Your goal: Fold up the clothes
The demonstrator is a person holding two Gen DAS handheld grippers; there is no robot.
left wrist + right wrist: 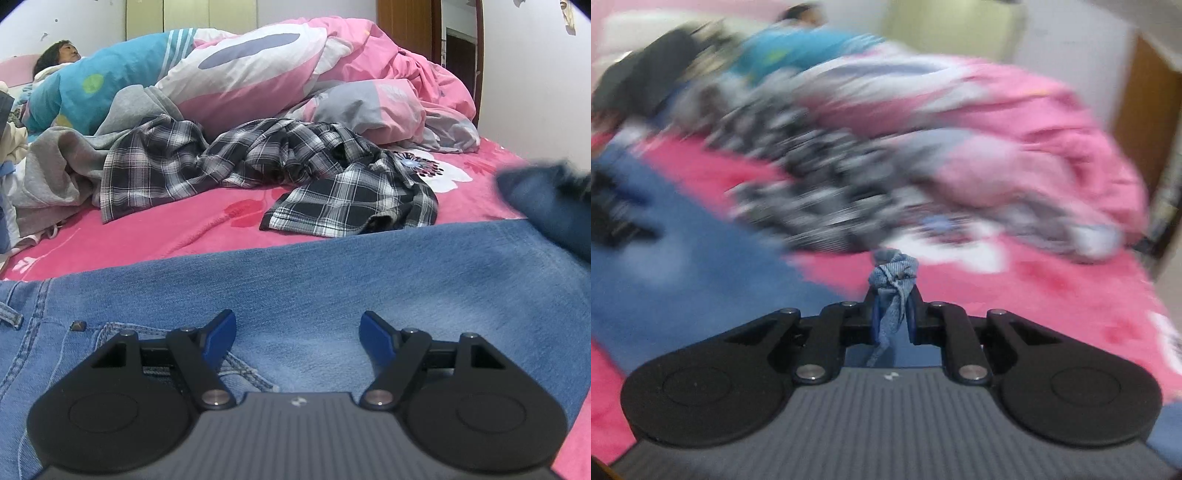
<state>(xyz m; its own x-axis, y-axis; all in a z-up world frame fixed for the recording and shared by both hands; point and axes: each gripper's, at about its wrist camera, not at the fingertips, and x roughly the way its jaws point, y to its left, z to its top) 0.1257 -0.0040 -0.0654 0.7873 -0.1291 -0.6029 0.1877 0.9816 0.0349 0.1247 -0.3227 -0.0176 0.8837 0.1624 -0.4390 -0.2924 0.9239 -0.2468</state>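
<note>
Jeans, blue denim (332, 266), lie flat on pink floral bedsheet (166, 229), near plaid shirt (258, 162). L gripper (297, 338) spread wide above jeans; R gripper (893, 301) pinches bunched denim.

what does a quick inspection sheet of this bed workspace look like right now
surface: bed with pink floral sheet, partly covered by clothes
job's things: blue jeans spread flat in front; one bunched end pinched by right gripper
clutter: crumpled plaid shirt, grey garment, heaped pink duvet
grippers: left gripper over the jeans, jaws open and holding nothing; right jaws shut on denim, view motion-blurred
cables: nothing seen
surroundings: person lying at the far side, wooden door, white walls
</note>
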